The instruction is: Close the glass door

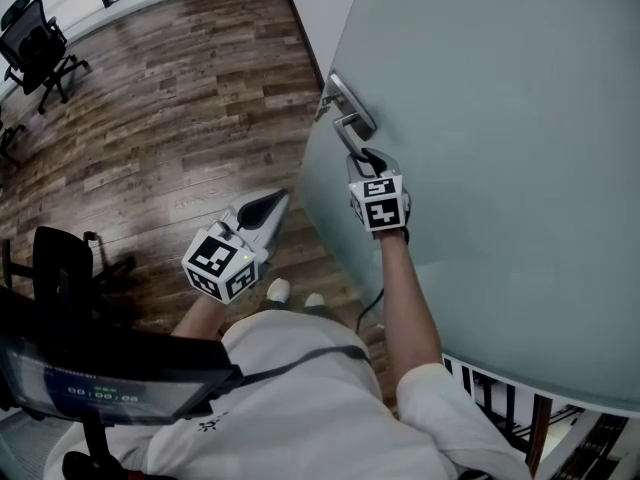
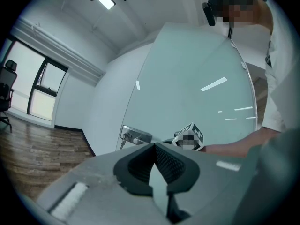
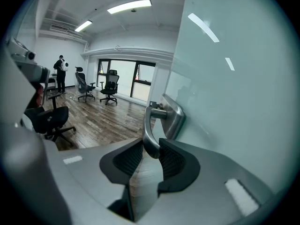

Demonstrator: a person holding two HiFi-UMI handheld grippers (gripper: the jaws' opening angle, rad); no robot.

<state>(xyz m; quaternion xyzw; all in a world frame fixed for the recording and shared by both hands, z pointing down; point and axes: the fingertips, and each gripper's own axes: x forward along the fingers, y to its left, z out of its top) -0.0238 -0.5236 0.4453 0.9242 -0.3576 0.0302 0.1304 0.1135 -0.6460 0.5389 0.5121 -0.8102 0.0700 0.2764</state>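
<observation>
The frosted glass door (image 1: 500, 118) fills the right of the head view, its metal lever handle (image 1: 350, 128) on the left edge. My right gripper (image 1: 370, 156) reaches up to that handle. In the right gripper view the lever's curved end (image 3: 152, 125) sits between the two pads of the right gripper (image 3: 151, 146), which touch it on both sides. My left gripper (image 1: 275, 200) hangs over the floor left of the door, apart from it, jaws together and empty. The left gripper view shows its tips (image 2: 154, 144) meeting, with the door (image 2: 187, 93) and handle plate (image 2: 136, 136) beyond.
Wood floor (image 1: 170, 118) spreads left of the door. A black office chair (image 1: 40, 43) stands far left, another chair (image 1: 65, 263) close beside me. Further chairs (image 3: 110, 86) and a standing person (image 3: 61, 74) are across the room by the windows. A rack (image 1: 520, 408) shows below the door's lower right.
</observation>
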